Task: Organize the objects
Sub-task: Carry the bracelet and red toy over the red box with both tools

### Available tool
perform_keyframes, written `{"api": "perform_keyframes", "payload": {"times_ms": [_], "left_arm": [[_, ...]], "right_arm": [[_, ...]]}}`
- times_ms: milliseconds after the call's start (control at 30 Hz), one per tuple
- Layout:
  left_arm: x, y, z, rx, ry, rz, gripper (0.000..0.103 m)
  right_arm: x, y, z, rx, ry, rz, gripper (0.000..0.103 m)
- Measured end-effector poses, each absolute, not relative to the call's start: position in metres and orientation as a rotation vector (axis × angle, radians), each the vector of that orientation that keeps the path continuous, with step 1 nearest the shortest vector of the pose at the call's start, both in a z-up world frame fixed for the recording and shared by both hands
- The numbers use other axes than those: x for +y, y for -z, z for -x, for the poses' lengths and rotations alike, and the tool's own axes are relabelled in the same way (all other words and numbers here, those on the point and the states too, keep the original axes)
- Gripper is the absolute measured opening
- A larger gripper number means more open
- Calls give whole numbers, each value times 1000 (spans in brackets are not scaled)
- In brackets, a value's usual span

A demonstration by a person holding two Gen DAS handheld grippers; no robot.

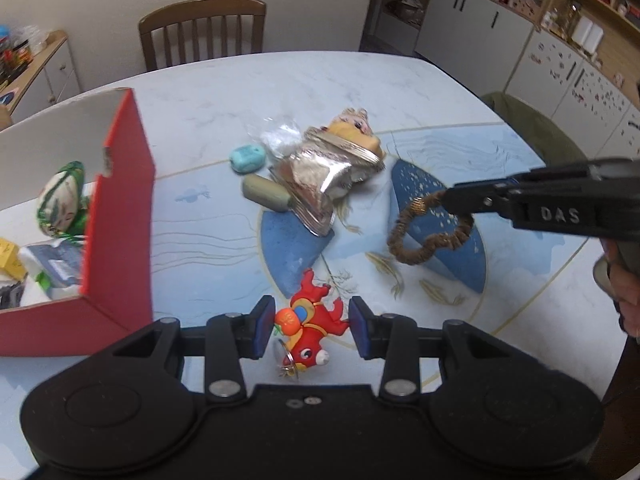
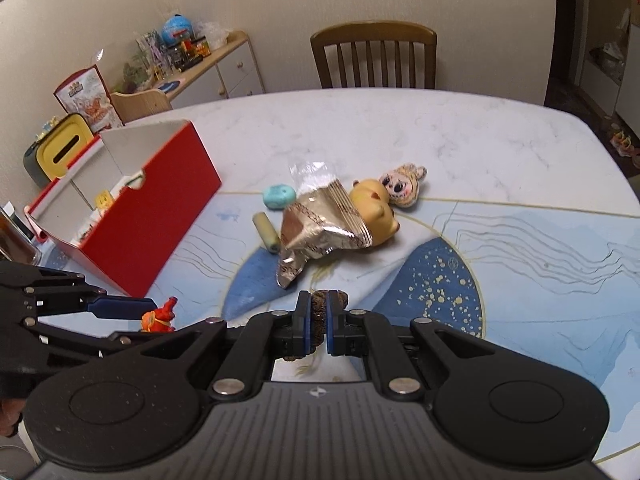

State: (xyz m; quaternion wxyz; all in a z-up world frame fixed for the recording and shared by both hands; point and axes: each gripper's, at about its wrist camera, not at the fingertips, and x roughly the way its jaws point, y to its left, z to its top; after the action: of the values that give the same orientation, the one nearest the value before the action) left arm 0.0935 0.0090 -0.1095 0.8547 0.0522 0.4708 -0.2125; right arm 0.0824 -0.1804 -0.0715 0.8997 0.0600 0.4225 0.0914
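Note:
A red fish-shaped keychain [image 1: 312, 328] lies on the table between the blue pads of my left gripper [image 1: 311, 330]. The jaws stand open around it, close to its sides. In the right wrist view the same keychain [image 2: 159, 316] shows beside the left gripper's finger [image 2: 120, 306]. My right gripper [image 2: 316, 320] is shut on a brown fuzzy ring [image 2: 318, 306]. From the left wrist view that ring [image 1: 424, 240] hangs from the right gripper [image 1: 452, 196] just above the table. A red box [image 1: 120, 220] stands open to the left, with several small items inside.
A silver snack packet [image 2: 320, 232] lies mid-table over a yellow plush doll [image 2: 380, 200]. Beside them are a teal lump [image 2: 279, 196], an olive cylinder [image 2: 267, 232] and a clear wrapper [image 1: 276, 136]. A wooden chair [image 2: 374, 56] stands at the far edge. A hand [image 1: 624, 288] holds the right gripper.

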Motion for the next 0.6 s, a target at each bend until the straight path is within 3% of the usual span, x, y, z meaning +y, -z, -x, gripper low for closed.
{"api": "perform_keyframes", "payload": {"times_ms": [600], "left_arm": [[84,54,-113,928,384,-93,39]], "right_arm": [[-125,12,-82,779,-245,-93,7]]}}
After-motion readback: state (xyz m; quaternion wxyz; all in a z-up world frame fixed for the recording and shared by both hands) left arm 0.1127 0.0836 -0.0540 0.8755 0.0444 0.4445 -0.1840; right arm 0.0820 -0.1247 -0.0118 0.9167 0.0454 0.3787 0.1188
